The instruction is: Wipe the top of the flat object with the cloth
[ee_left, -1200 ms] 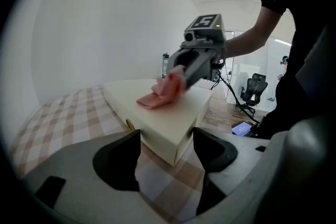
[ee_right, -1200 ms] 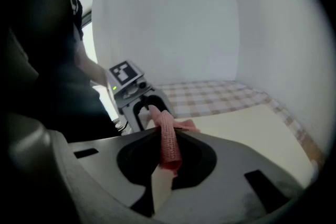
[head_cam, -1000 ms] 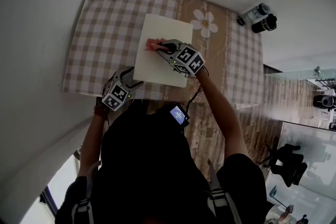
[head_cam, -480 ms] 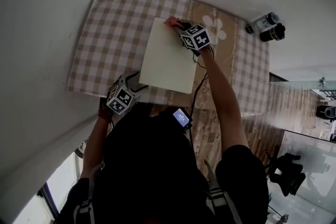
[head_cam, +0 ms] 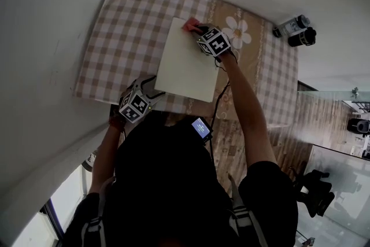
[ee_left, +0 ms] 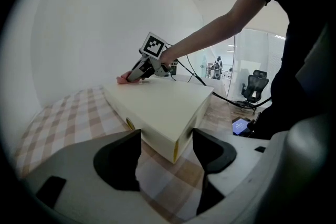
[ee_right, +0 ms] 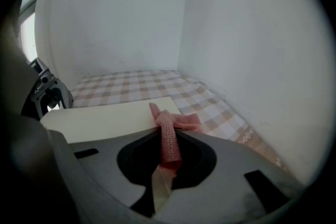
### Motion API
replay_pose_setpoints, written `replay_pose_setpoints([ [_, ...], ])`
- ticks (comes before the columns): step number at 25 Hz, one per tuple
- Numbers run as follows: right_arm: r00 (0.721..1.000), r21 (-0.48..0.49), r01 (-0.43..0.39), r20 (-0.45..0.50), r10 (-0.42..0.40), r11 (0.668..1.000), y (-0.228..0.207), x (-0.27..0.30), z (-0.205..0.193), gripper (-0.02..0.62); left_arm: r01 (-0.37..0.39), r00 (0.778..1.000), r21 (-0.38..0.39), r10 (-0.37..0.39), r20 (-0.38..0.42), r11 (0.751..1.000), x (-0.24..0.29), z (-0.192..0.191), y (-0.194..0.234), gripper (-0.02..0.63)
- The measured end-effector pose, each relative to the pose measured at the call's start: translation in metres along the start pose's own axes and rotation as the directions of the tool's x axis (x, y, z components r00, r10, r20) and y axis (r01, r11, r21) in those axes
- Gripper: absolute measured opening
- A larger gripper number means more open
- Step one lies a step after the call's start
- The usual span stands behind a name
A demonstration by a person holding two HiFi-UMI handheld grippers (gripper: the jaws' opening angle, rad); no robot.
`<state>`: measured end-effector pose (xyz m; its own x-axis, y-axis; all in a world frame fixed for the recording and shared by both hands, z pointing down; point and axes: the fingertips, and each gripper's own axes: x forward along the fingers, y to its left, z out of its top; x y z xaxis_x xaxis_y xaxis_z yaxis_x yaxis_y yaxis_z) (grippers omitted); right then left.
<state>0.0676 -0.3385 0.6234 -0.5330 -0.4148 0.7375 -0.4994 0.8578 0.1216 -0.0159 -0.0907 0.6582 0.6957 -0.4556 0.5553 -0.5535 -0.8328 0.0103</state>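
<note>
A flat cream box (head_cam: 185, 63) lies on a checked tablecloth (head_cam: 124, 37). My right gripper (head_cam: 199, 30) is shut on a pink cloth (head_cam: 189, 24) and holds it down at the box's far corner. In the right gripper view the cloth (ee_right: 170, 134) runs out from between the jaws onto the box top (ee_right: 105, 118). My left gripper (head_cam: 151, 87) is at the box's near left corner. Its jaws are opening, and the box's corner (ee_left: 176, 147) stands just ahead of the gap, touched by neither pad. The left gripper view shows the right gripper (ee_left: 137, 75) and the cloth (ee_left: 123, 79) at the far end.
Two dark bottles (head_cam: 295, 29) stand on the floor past the table's far right corner. White walls close in on the table's left and far sides. A cable (head_cam: 217, 98) trails along the right arm to a small lit screen (head_cam: 200, 128) at the person's chest.
The right gripper has slid the pink cloth from the middle of the box's left part to its far corner. The left gripper has stayed at the near corner.
</note>
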Motion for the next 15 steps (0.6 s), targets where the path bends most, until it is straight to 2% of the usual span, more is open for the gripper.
replay_pose_setpoints([
  [4,0.999,0.003,-0.041,-0.016,0.041,0.999,0.017,-0.004,-0.004,0.024,0.001,1.0,0.006,-0.001,-0.003,1.0,-0.001,-0.001,0.001,0.322],
  [15,0.999,0.001,-0.035,-0.025,0.035,0.999,0.034,-0.013,-0.01,0.023,0.0,1.0,-0.001,0.0,0.0,1.0,-0.001,0.0,0.0,0.324],
])
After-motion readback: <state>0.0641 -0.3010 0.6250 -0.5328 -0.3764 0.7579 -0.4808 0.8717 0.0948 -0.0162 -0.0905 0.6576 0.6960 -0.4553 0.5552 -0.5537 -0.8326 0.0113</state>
